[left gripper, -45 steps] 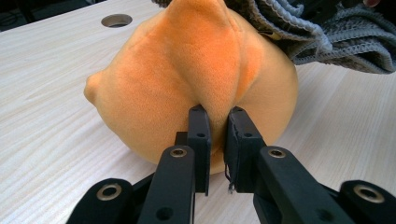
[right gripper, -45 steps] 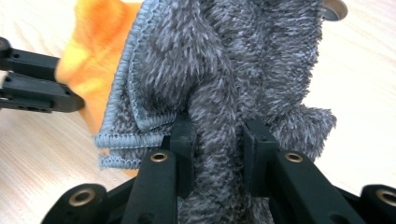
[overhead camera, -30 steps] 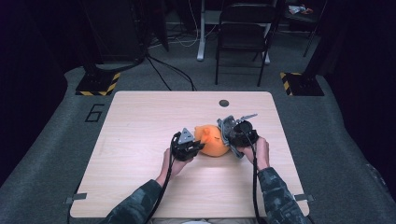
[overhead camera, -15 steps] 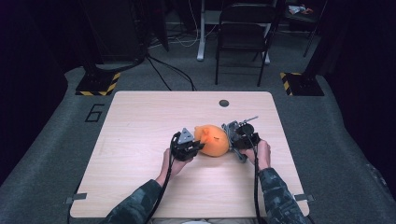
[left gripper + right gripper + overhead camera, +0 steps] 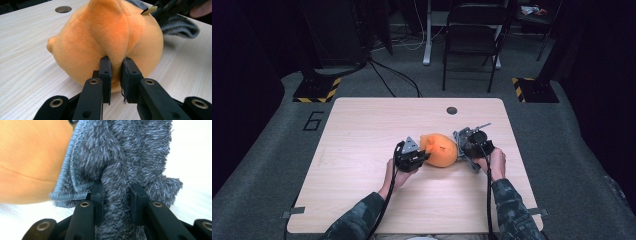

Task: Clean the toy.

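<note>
An orange plush toy (image 5: 441,149) lies on the pale wooden table (image 5: 362,135), right of centre. My left gripper (image 5: 418,156) is at its left side, shut on a ridge of the plush toy's (image 5: 107,37) fabric. The left gripper (image 5: 116,75) pinches that fold between its pads. At the toy's right side my right gripper (image 5: 464,147) is shut on a grey-blue fuzzy cloth (image 5: 125,162). Its jaws (image 5: 117,200) clamp a bunched fold of the cloth, which presses against the orange toy (image 5: 30,157). The cloth (image 5: 178,25) also lies behind the toy in the left gripper view.
A round grommet hole (image 5: 452,110) sits near the table's far edge. Beyond the table stand a black folding chair (image 5: 474,35) and yellow-black striped floor blocks (image 5: 317,90). A "6" is marked on the floor (image 5: 313,120) at the left.
The right gripper with the cloth has shifted slightly against the toy's right side. The left hand has stayed where it was.
</note>
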